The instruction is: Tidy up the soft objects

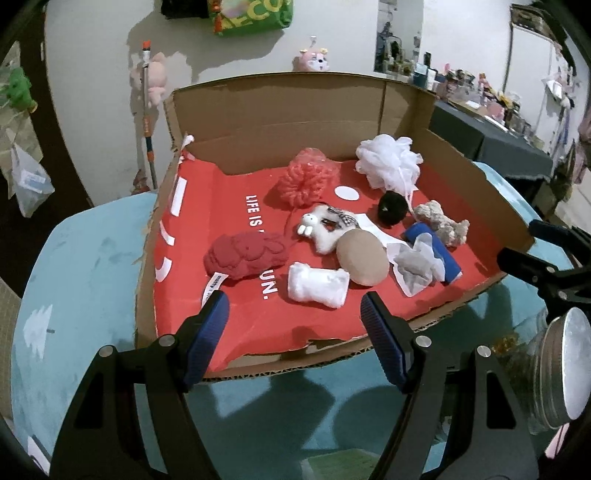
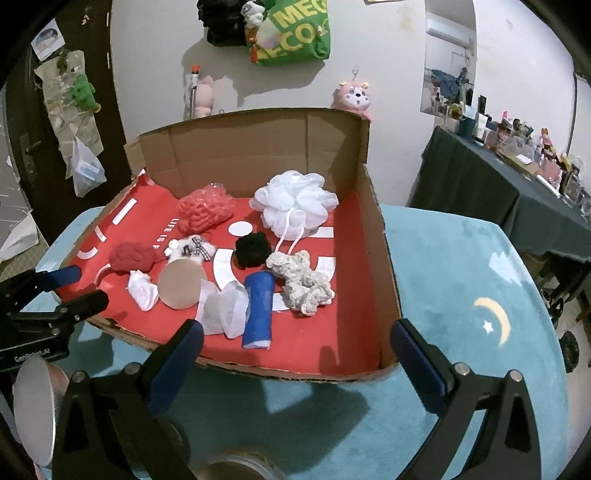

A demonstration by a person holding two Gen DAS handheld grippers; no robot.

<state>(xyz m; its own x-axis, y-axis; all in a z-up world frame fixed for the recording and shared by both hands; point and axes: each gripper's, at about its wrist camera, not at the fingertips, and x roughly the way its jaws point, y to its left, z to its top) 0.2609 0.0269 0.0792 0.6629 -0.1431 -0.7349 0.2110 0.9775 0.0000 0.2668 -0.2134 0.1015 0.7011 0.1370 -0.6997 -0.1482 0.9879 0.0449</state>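
Left wrist view: the soft objects, from red plush (image 1: 245, 254) to white bath pouf (image 1: 388, 162), lie scattered in the cardboard tray (image 1: 369, 347) on the tabletop (image 1: 92, 266); left gripper (image 1: 295, 328) and right gripper (image 2: 295, 363) fingers spread, empty. Sorting looks unstarted.

A lived-in home room: plush toys (image 2: 352, 96) and a green shopping bag (image 2: 295, 33) hang on the white wall, a dark-clothed side table (image 2: 480, 192) carries trinkets, and a moon-patterned teal cloth (image 2: 480, 295) covers the table.

White lettering "LIFE IS" and "UN." is showing on the red liner (image 1: 236, 206), "ECO" on the green bag (image 2: 295, 33).
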